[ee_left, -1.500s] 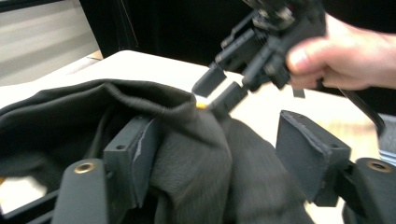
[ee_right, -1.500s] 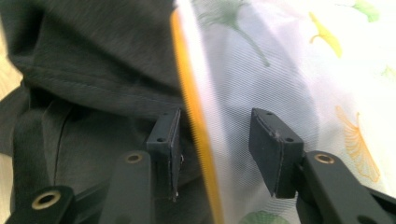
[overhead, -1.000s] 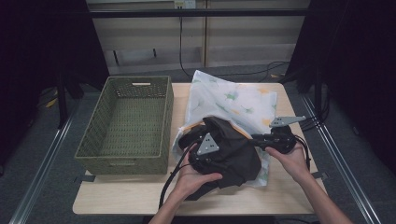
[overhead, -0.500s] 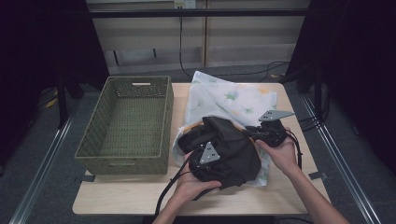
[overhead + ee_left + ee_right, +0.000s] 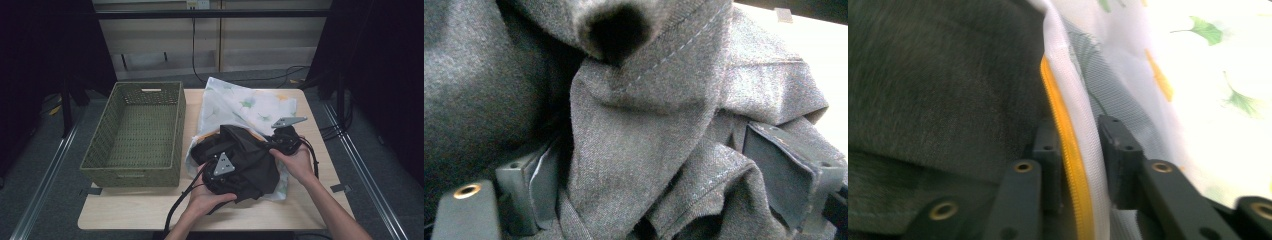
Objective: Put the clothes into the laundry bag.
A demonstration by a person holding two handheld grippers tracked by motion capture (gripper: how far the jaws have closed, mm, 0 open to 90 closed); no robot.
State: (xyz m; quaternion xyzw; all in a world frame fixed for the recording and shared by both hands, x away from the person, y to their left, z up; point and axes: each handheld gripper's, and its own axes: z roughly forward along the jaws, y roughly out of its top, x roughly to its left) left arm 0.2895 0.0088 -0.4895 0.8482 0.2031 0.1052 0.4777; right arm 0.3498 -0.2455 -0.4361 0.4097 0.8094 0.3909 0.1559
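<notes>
One dark grey garment [image 5: 245, 160] lay bunched in the mouth of one white mesh laundry bag [image 5: 250, 107] printed with green and yellow leaves, near the middle of the single wooden table [image 5: 150, 210]; the bag stretched toward the far edge, the garment heaped on its near end. One olive woven basket [image 5: 137, 132] stood just beside the bag on the left side of the table, nothing visible inside it. Two grippers were at work, one per hand. The left gripper [image 5: 220, 167] sat on top of the garment's near side, grey three-cornered plate up; in the left gripper view its two jaws stood wide with a thick fold of the grey cloth [image 5: 639, 150] bunched between them, clenched on the garment. The right gripper [image 5: 280, 142] was at the garment's right edge, where cloth met bag. In the right gripper view the bag's rim, with one orange zipper [image 5: 1070, 150] running along the white hem, passed between the two jaws; the jaws had just been parting slightly after narrowing, and stood close on both sides of the rim, grasping it. Dark garment to one side of that rim, leaf-printed mesh [image 5: 1208, 75] to the other. Two forearms entered from the near edge.
</notes>
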